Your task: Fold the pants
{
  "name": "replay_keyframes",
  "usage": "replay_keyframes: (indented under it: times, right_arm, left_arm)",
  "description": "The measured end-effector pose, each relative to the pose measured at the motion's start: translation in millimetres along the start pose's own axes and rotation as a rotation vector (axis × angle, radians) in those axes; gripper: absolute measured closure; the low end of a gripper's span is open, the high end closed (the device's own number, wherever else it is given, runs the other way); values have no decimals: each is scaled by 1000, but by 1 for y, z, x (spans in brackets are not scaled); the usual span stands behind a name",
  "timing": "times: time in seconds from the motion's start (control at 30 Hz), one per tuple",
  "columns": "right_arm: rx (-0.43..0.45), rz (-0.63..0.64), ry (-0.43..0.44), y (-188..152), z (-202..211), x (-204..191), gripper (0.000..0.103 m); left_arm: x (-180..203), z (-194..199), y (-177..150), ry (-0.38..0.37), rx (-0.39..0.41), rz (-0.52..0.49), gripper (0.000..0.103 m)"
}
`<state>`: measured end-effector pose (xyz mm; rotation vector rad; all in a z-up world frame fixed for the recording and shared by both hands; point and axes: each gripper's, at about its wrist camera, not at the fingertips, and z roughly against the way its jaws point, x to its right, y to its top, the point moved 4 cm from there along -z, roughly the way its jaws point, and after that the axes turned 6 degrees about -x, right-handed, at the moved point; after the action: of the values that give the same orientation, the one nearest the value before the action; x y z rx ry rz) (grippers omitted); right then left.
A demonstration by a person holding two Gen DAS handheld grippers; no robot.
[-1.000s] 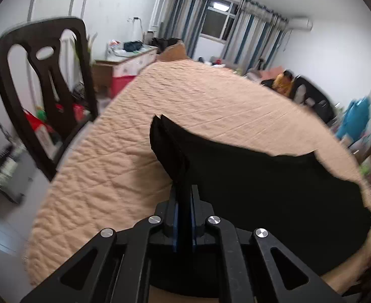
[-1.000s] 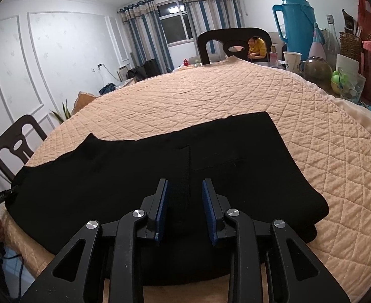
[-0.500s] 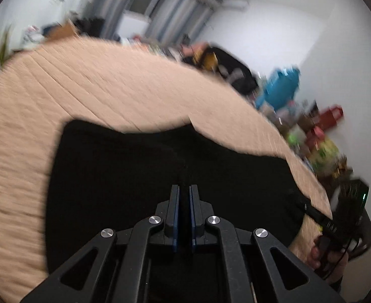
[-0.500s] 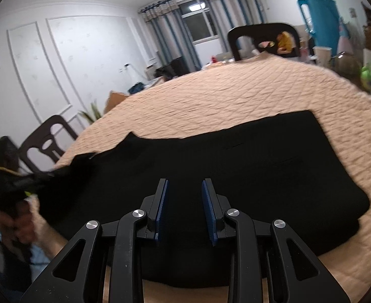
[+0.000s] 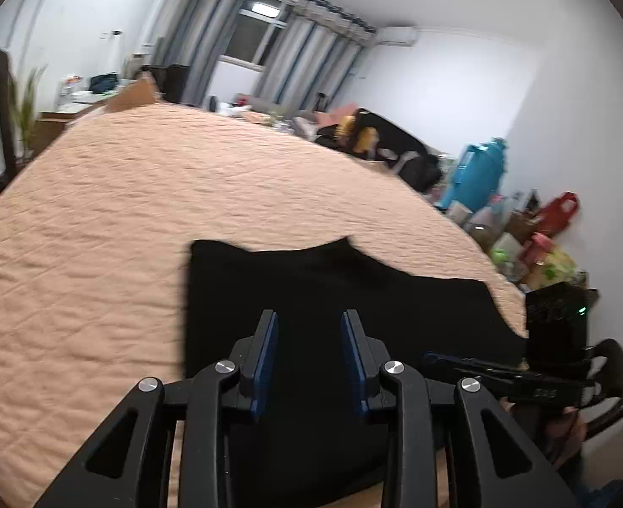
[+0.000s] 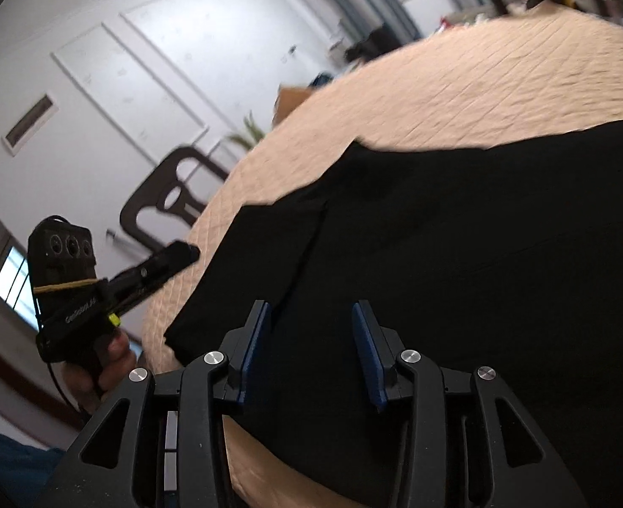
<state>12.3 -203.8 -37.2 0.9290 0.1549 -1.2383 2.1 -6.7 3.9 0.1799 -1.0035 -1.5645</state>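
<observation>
Left gripper [image 5: 307, 338]: jaws spread wide, blue pads apart, nothing between them. It hovers over the near part of the black fabric pants [image 5: 332, 309]; contact with the cloth can't be judged from this view.

Right gripper [image 6: 311, 338]: jaws likewise spread wide and holding nothing, poised over the pants [image 6: 459, 254].

Pants lie flat on the round table with a quilted peach cover [image 5: 120, 220], near its front edge. In the right wrist view a folded-over layer shows on the left part of the garment, its edge running as a diagonal seam line toward the gripper.

Each gripper shows up in the other's camera: the right one at the far right edge of the left wrist view [image 5: 451, 360], the left one at the left of the right wrist view [image 6: 184, 254], held by a hand [image 6: 99, 368] off the table edge, beside the pants' left end.

Surroundings: dark wooden chair [image 6: 171, 199] by the white panelled wall, blue thermos jug [image 5: 476, 178] and colourful clutter [image 5: 535, 237] at the table's far right, grey-blue striped curtains [image 5: 286, 59] around the window.
</observation>
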Motion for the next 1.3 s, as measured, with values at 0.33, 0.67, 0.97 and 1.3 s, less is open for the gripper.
replay_keyframes:
  times: [0.33, 0.67, 0.97, 1.3]
  right_arm:
    - [-140, 30, 42, 19, -42, -21, 62]
    - [-165, 4, 144, 15, -51, -30, 62]
    - [-106, 14, 117, 21, -43, -24, 99]
    - [30, -82, 4, 15, 29, 32, 100]
  left_arm:
    - [-32, -9, -22, 29, -14, 57, 70]
    - [-38, -4, -26, 20, 1, 52, 70]
    - [-35, 1, -23, 35, -3, 42, 70]
    - [-20, 0, -27, 9, -17, 2, 70]
